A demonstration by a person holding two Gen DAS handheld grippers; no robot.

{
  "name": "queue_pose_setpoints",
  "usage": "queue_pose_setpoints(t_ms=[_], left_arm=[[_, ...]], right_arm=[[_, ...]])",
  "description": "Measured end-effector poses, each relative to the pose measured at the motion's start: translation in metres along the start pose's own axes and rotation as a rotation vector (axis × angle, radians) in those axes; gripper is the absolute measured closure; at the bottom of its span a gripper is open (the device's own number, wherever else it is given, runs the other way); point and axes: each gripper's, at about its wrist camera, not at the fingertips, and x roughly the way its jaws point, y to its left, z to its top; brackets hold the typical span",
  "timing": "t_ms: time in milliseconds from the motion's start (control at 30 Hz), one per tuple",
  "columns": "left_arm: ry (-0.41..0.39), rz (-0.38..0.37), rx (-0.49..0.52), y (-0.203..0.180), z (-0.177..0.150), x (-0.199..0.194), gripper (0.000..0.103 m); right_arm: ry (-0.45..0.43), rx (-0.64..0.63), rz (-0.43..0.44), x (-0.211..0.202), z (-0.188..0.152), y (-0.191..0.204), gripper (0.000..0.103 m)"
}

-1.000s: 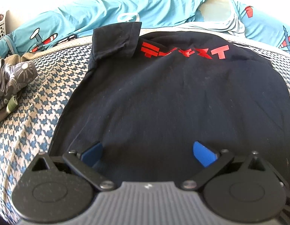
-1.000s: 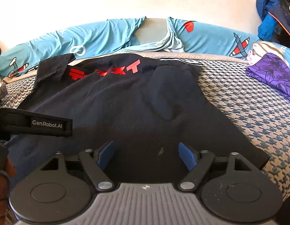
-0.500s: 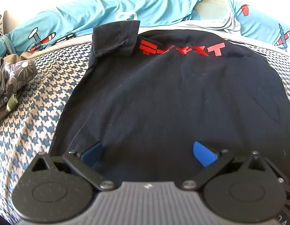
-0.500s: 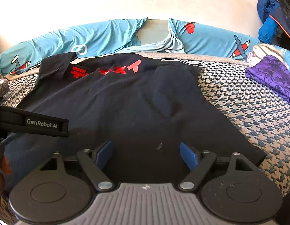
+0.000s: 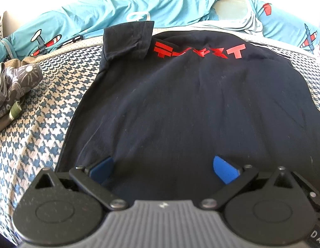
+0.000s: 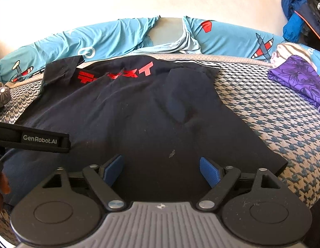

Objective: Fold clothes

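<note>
Left wrist view: a grey patterned garment (image 5: 13, 86) sits aside at the bed's (image 5: 42, 111) left edge, leaving room for the black T-shirt (image 5: 191, 107), spread flat with its hem nearest, likely so it can be folded. Its left sleeve (image 5: 128, 39) is already turned inward. The left gripper (image 5: 163, 165) hovers over the hem, jaws wide, holding nothing. The right gripper (image 6: 161, 168) has just been opening, empty too, beside purple cloth (image 6: 298, 80).

One black T-shirt (image 5: 191, 103), two claws (image 5: 163, 166) (image 6: 162, 168), one purple garment (image 6: 300, 80), one grey patterned garment (image 5: 13, 86).
</note>
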Motion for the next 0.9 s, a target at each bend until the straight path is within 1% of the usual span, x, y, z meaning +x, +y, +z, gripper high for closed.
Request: queue_pose_setpoints(t_ms=[900], left_arm=[[0.002, -0.005, -0.003, 0.0020, -0.0069, -0.0048, 0.000]], right_arm=[[0.032, 0.008, -0.002, -0.0068, -0.0022, -0.0039, 0.018]])
